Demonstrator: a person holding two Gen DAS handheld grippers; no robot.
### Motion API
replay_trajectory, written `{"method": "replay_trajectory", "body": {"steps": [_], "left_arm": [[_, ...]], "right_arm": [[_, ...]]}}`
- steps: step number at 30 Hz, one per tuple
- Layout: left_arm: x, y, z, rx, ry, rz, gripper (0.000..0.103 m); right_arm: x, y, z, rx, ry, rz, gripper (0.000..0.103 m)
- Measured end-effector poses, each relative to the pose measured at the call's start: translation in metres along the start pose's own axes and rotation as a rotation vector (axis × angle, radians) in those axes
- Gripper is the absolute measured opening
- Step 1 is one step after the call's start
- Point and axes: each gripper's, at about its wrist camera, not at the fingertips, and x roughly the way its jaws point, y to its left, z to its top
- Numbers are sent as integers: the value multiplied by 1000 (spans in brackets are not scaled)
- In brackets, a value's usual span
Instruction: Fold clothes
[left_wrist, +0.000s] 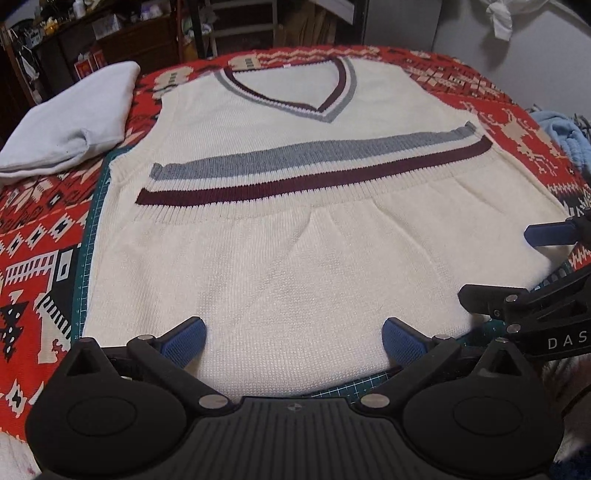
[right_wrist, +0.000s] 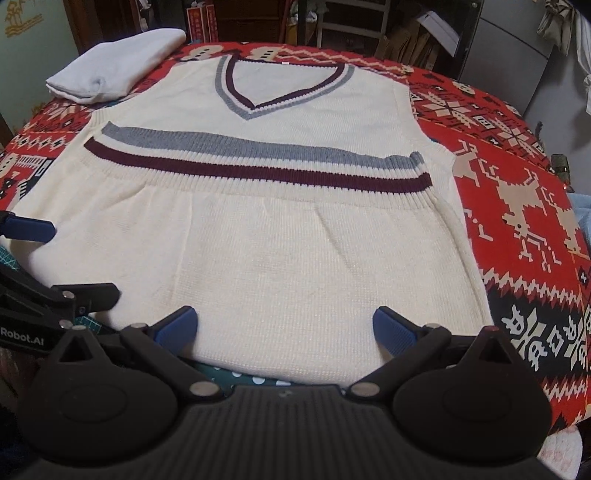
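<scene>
Blue-padded fingers (left_wrist: 184, 341) are hovering over the near fold of a cream knit vest (left_wrist: 295, 221).

Both tools are standing wide apart and gripping nothing: the left gripper (left_wrist: 293, 338) is sitting low over the fold, and the right gripper (right_wrist: 286, 328) is doing likewise just beside it. Hem (ribbed, with grey and maroon stripes) is lying doubled up across the vest's chest, below the V-neck. Everything is resting on a red patterned blanket (right_wrist: 517, 206), apparently over a green cutting mat (left_wrist: 88, 236). Folded white cloth (left_wrist: 74, 118) is lying at far left.
</scene>
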Motion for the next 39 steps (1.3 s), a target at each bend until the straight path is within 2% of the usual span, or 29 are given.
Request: {"method": "replay_trajectory", "body": {"steps": [6, 10, 15, 22, 25, 27, 29, 33, 36, 38, 39], "left_arm": [[6, 1, 14, 11, 104, -9, 103], [9, 2, 20, 12, 146, -10, 103], [6, 2, 15, -11, 112, 3, 103], [3, 1, 9, -26, 54, 10, 103], [2, 1, 8, -38, 52, 7, 103], [1, 1, 9, -44, 61, 0, 100], [-5, 1, 9, -43, 55, 0, 91], [-20, 0, 7, -26, 24, -1, 80], [-33, 0, 6, -33, -5, -40, 69], [-41, 2, 7, -55, -19, -91, 52], [-43, 2, 8, -70, -27, -117, 49]], "right_arm": [[4, -1, 8, -4, 55, 7, 103], [6, -2, 12, 22, 68, -4, 103], [5, -3, 10, 32, 50, -11, 103], [1, -2, 0, 60, -20, -23, 103], [-1, -3, -1, 72, -24, -20, 103], [-3, -4, -1, 82, -12, -12, 102], [-8, -7, -2, 103, 0, 2, 102], [-31, -11, -5, 140, -47, 22, 100], [-50, -13, -7, 164, -86, 51, 90], [-58, -11, -6, 161, -96, 90, 80], [-61, -9, -5, 154, -102, 99, 76]]}}
